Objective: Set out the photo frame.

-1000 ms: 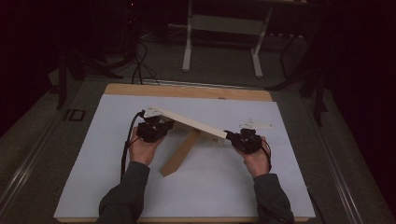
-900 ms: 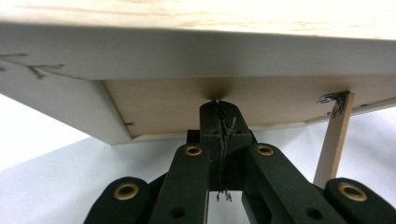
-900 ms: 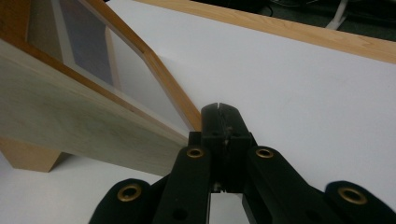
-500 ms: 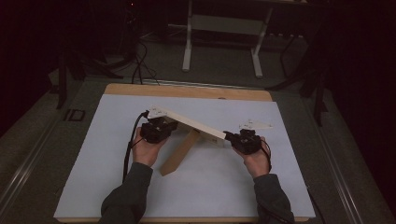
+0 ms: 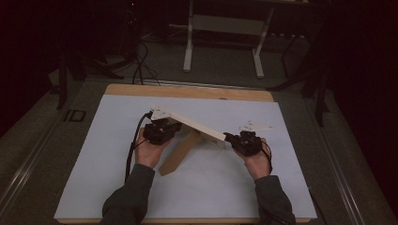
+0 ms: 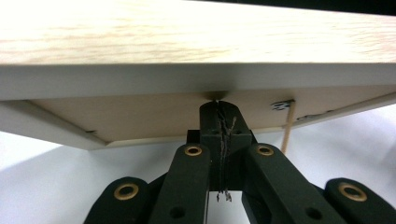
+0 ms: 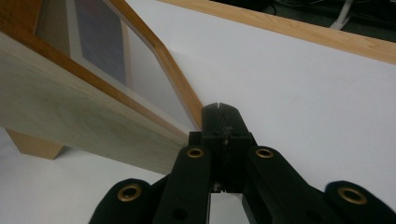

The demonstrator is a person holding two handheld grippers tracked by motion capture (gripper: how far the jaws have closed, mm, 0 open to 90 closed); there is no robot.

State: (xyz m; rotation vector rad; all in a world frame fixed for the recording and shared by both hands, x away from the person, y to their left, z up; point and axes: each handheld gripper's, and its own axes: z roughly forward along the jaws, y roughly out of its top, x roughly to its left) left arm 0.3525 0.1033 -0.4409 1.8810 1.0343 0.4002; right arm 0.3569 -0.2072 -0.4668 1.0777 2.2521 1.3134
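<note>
Above white table: pale wooden board tilted, possibly framed; both grippers' jaws closed, empty.

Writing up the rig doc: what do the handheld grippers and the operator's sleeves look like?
Both the left gripper and right gripper are black, each with two flat black jaw links carrying brass-coloured rivets. A black cable trails from the left one. The person wears dark grey-green long sleeves.

The pale wooden board is cut off at both side edges of the left gripper view, and its lower end hides behind the right gripper in the high view.
</note>
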